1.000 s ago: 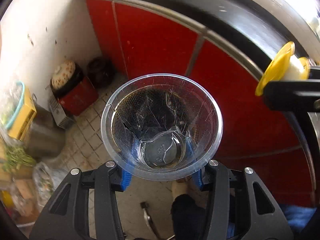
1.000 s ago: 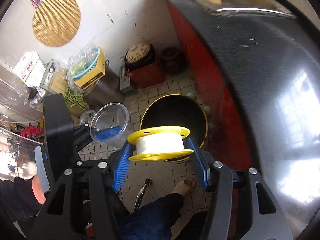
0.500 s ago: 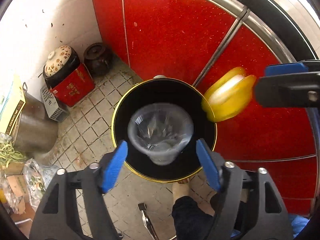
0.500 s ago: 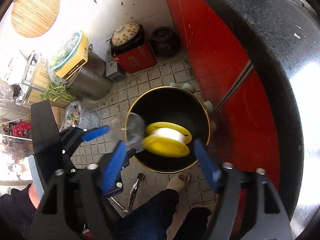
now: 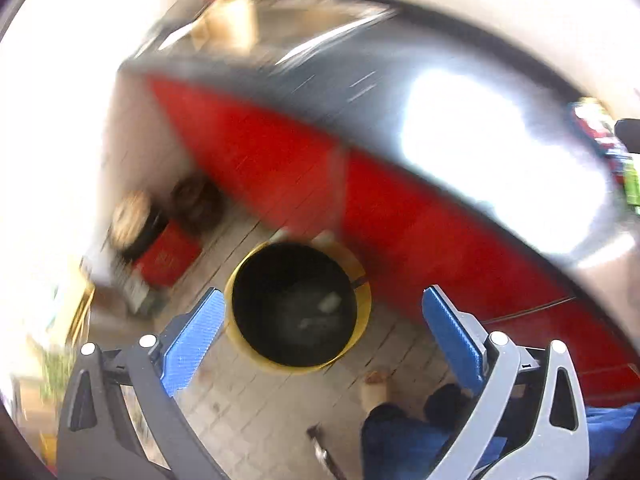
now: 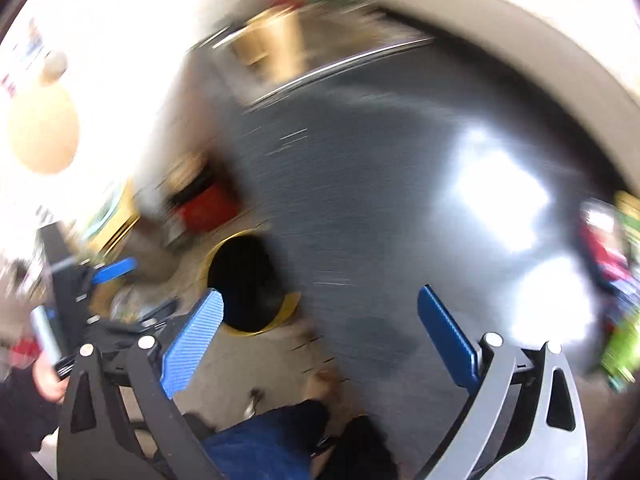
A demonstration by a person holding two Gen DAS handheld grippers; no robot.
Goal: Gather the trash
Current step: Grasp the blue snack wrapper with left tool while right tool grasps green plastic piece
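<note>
Both views are motion-blurred. A round bin with a yellow rim point(image 5: 362, 300) and black inside stands on the tiled floor below the red cabinet; pale, blurred trash point(image 5: 328, 302) lies inside it. My left gripper point(image 5: 320, 330) is open and empty, high above the bin. My right gripper point(image 6: 320, 328) is open and empty over the edge of the dark countertop point(image 6: 380, 180); the bin point(image 6: 290, 306) shows partly at its left, half hidden by the counter. The left gripper point(image 6: 114, 270) also shows at the left of the right wrist view.
Red cabinet fronts point(image 5: 280, 168) run under the grey countertop point(image 5: 360, 92). A red box with a patterned pot point(image 5: 160, 244) and a dark jar point(image 5: 196, 200) sit in the floor corner. The person's foot point(image 5: 374, 384) and leg are near the bin. Colourful items point(image 6: 612, 264) lie at the counter's right.
The clear cup and the yellow spool, falling from the open grippers half a second ago, are gone into the bin. Both grippers have swung up and away toward the countertop.
</note>
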